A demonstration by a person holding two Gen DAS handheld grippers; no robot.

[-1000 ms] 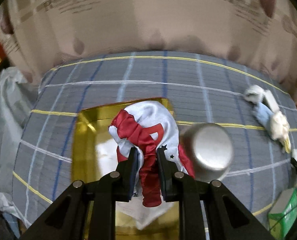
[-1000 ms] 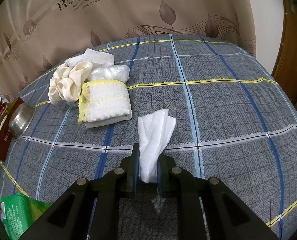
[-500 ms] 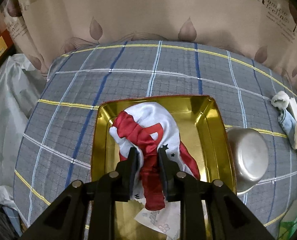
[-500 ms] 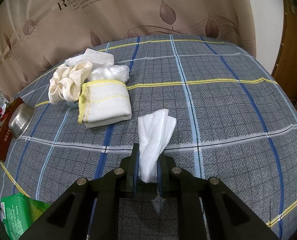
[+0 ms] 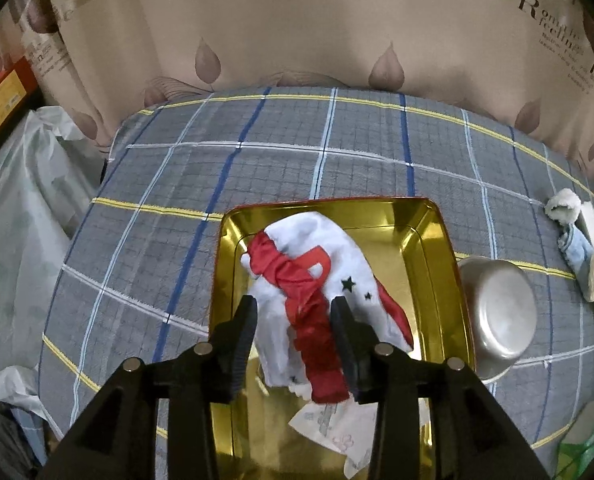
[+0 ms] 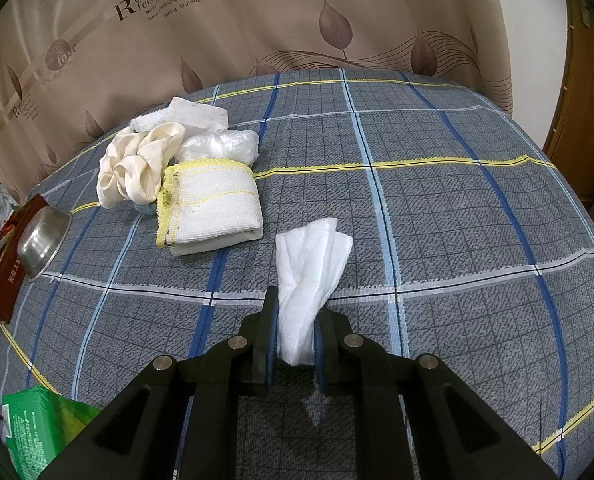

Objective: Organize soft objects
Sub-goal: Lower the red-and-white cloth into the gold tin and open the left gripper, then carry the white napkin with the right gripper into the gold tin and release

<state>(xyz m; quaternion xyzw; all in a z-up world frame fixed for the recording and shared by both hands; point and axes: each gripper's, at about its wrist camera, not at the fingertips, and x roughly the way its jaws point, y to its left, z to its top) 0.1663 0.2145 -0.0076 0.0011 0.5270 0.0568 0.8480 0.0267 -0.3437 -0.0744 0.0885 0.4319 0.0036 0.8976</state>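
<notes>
Left claw (image 5: 293, 320) wide, straddling red-white cloth (image 5: 309, 280) in gold tray (image 5: 437, 248) — right claw (image 6: 295, 332) pinching white tissue (image 6: 311, 264), lower centre.

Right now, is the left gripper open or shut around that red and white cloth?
Open. The left gripper has its fingers spread, with gaps on either side of the red and white cloth, which lies in the gold tray.

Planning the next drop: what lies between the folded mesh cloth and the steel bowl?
Right wrist view: only bare plaid sheet between mesh cloth and steel bowl.
</notes>
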